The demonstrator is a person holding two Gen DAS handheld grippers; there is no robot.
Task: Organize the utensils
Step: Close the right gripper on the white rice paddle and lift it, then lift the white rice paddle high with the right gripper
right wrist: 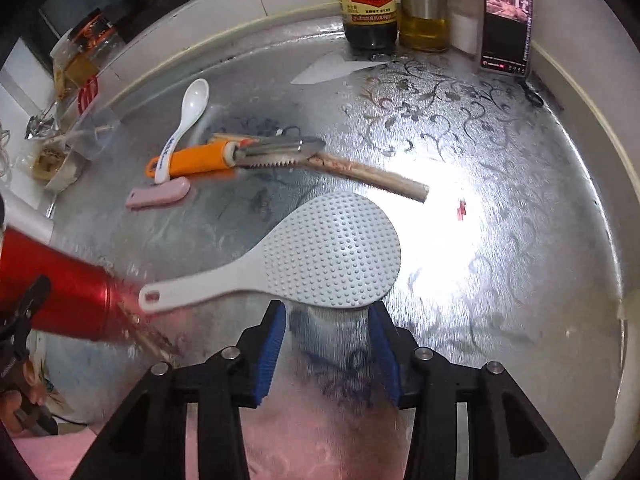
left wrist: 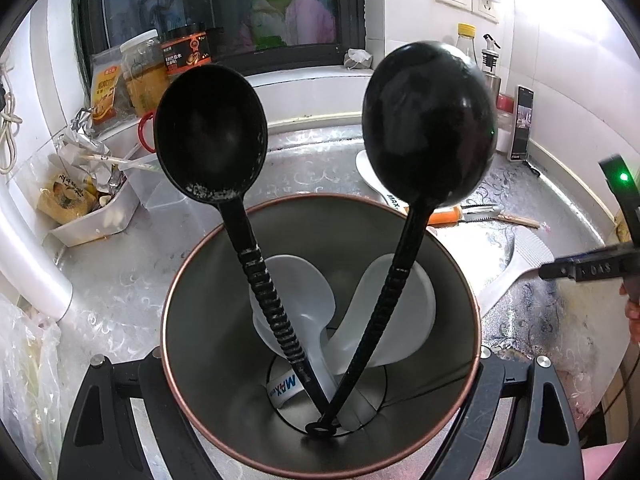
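White rice paddle (right wrist: 320,258) flat, handle pointing left, beyond right gripper (right wrist: 330,320) with fingers spread, nothing between

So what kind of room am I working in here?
Most likely a home kitchen counter: a vinegar bottle and oil dispenser stand by the tiled wall, and a rice paddle and soup spoon lie loose on the foil-covered worktop.

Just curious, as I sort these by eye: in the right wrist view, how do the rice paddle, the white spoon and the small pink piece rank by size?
1. rice paddle, though it lies nearest the camera
2. white spoon
3. pink piece
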